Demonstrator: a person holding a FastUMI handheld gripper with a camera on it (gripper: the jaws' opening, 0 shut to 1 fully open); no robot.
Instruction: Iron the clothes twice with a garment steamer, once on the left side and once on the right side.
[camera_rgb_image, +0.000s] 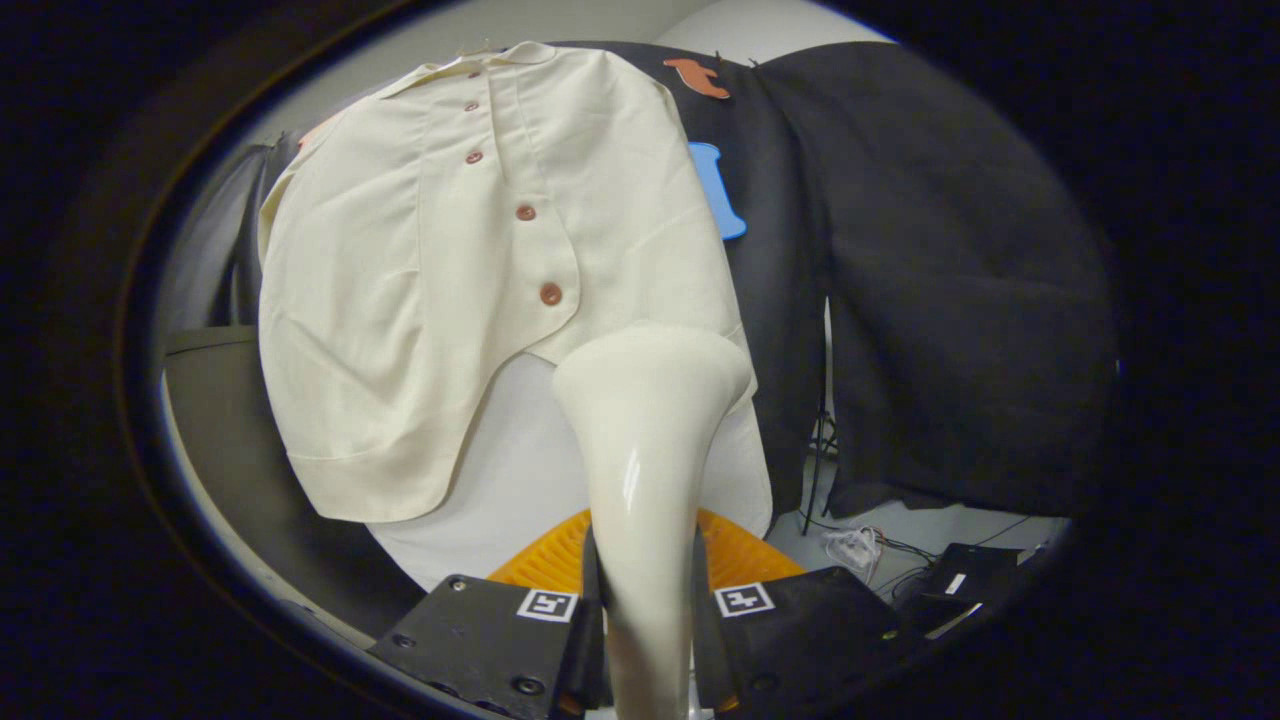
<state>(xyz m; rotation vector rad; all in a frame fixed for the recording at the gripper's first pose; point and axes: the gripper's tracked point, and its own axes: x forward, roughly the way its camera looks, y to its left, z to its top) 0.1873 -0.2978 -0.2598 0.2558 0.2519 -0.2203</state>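
Gripper (645, 610) fingers were clenched on the glossy cream plastic garment steamer (645, 450), handle between them. Steamer head sat at 12 o'clock from the fingers, against the hem of the cream button-front shirt (420, 300). Orange ridged disc (740, 555) lay behind the handle.

This is a recording booth set up indoors, a staged corner more like a lab or studio than a lived-in home. Black cloth (950, 300) hangs as a backdrop wall, draped in loose folds, with a pale plain wall (560, 20) showing above it. A cream button-front shirt (420, 300) hangs displayed before the cloth as a prop. On the light floor (960, 525) below the cloth lie tangled cables (860, 545) and a dark flat device (965, 580), and a thin black stand leg (822, 450) rises beside the cloth's edge.
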